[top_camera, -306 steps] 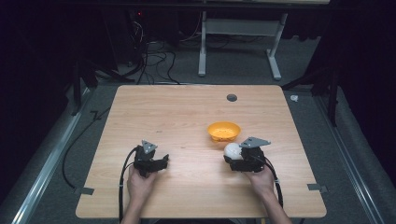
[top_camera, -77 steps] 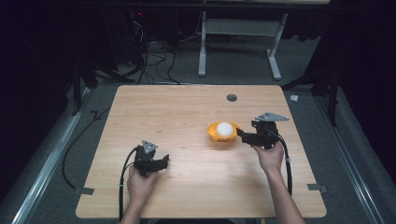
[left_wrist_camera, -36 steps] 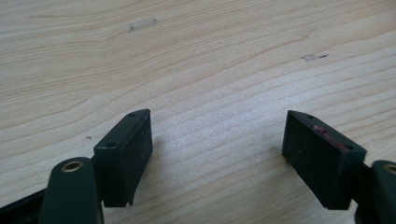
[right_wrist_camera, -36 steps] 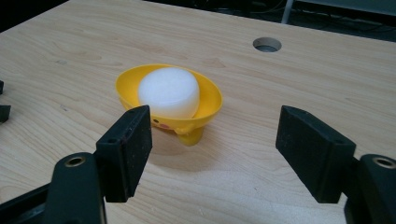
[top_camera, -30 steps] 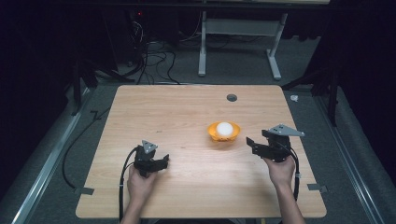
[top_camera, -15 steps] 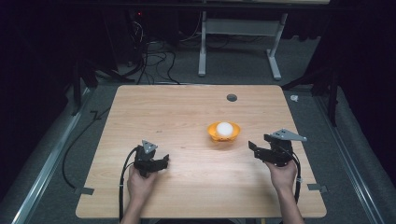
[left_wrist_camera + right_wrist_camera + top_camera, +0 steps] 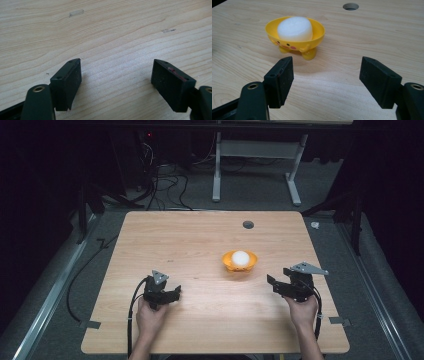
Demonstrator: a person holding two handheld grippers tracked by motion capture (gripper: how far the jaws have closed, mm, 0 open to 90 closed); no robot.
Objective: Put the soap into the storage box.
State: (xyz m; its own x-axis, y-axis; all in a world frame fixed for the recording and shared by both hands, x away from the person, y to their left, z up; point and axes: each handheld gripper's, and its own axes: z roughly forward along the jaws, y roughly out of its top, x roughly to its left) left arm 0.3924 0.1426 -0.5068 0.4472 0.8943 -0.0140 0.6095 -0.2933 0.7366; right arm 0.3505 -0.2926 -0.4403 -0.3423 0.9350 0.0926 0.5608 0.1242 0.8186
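Observation:
A yellow duck-faced bowl point(image 7: 240, 265) stands right of the table's centre with a white ball point(image 7: 240, 256) resting in it. My right gripper point(image 7: 272, 285) sits to the bowl's right and nearer the person, pointing left toward it. In the right gripper view the bowl point(image 7: 318, 33) and the ball point(image 7: 295, 28) lie just beyond the gripper point(image 7: 325, 72), whose jaws stand wide apart with nothing between them. My left gripper point(image 7: 176, 293) rests at the front left, open over bare wood point(image 7: 116, 75).
The wooden table point(image 7: 190, 240) has a round cable hole point(image 7: 248, 224) near its far edge. Small tape pieces point(image 7: 90, 324) mark the front corners. Beyond the table stand a white desk frame point(image 7: 255, 175) and floor cables point(image 7: 160, 185).
The right gripper once held the white ball; the ball now lies in the bowl. Over the last second the gripper drew slightly back, away from the bowl. The left gripper stayed put.

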